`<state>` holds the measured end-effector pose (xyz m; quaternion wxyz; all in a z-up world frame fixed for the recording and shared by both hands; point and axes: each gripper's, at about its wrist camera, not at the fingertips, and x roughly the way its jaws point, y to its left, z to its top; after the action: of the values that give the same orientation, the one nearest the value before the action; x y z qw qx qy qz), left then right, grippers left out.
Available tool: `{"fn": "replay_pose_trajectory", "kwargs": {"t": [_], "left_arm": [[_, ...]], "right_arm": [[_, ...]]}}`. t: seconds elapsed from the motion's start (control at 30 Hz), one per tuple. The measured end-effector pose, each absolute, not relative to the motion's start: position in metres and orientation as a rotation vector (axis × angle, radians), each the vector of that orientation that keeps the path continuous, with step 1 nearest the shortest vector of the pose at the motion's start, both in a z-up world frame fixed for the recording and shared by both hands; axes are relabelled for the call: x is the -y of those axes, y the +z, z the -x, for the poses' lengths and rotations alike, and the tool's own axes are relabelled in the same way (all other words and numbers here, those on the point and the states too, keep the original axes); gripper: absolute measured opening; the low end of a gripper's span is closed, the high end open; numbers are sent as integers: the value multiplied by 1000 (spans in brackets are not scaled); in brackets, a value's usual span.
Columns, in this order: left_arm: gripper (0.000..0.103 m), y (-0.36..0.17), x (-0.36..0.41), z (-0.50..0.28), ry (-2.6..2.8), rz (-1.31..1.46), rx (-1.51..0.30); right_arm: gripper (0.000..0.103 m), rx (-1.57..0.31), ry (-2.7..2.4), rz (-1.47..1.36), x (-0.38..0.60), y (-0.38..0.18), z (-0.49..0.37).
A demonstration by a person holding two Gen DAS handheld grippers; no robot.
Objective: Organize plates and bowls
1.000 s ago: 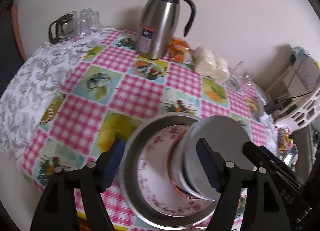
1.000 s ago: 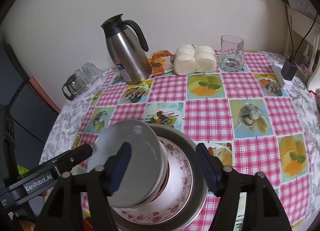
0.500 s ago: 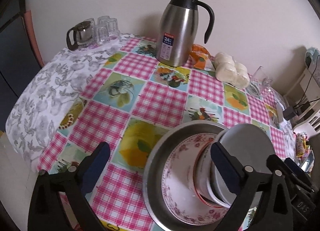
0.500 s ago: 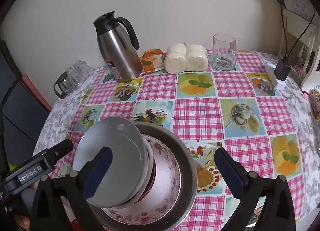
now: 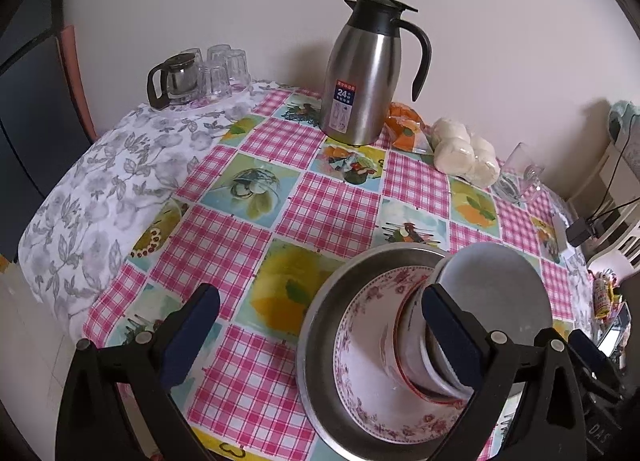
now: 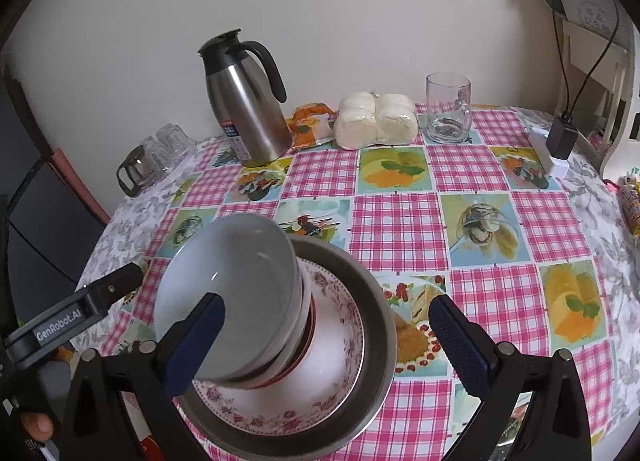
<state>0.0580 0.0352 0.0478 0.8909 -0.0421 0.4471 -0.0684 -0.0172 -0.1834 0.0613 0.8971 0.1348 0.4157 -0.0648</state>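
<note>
A stack stands near the table's front edge: a metal pan point(image 5: 320, 321) point(image 6: 376, 301), a floral plate point(image 5: 360, 341) point(image 6: 340, 341) in it, and nested white bowls point(image 5: 500, 293) point(image 6: 228, 281) on top. My left gripper point(image 5: 320, 341) is open and empty, its fingers to either side of the pan's left rim, clear of the stack. My right gripper point(image 6: 328, 345) is open and empty, spread wide around the stack without touching it. The left gripper's body point(image 6: 76, 317) shows in the right wrist view.
A steel thermos jug point(image 5: 364, 73) point(image 6: 244, 101) stands at the back. Beside it lie an orange packet point(image 6: 312, 125), wrapped white buns point(image 5: 464, 153) point(image 6: 376, 121) and a glass mug point(image 6: 448, 109). A glass teapot with several tumblers point(image 5: 196, 73) sits at the back left. A charger point(image 6: 560, 141) lies at right.
Both grippers have opened wide and drawn back from the stack of bowls. The bowls stay nested on the floral plate in the pan.
</note>
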Motion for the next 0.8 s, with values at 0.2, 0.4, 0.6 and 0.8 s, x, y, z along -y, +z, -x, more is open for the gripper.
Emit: {"fn": "replay_pose_trajectory", "kwargs": {"t": [0.2, 0.4, 0.6, 0.8], "left_arm": [[101, 47, -45, -33, -89, 93, -892], [101, 35, -50, -10, -94, 63, -915], [101, 17, -57, 10, -82, 35, -951], [101, 1, -60, 21, -66, -11, -1000]], "right_arm": [[103, -795, -118, -271, 175, 64, 45], [103, -770, -107, -259, 169, 60, 72], [103, -786, -107, -232, 161, 48, 96], [103, -832, -130, -211, 161, 31, 109]]}}
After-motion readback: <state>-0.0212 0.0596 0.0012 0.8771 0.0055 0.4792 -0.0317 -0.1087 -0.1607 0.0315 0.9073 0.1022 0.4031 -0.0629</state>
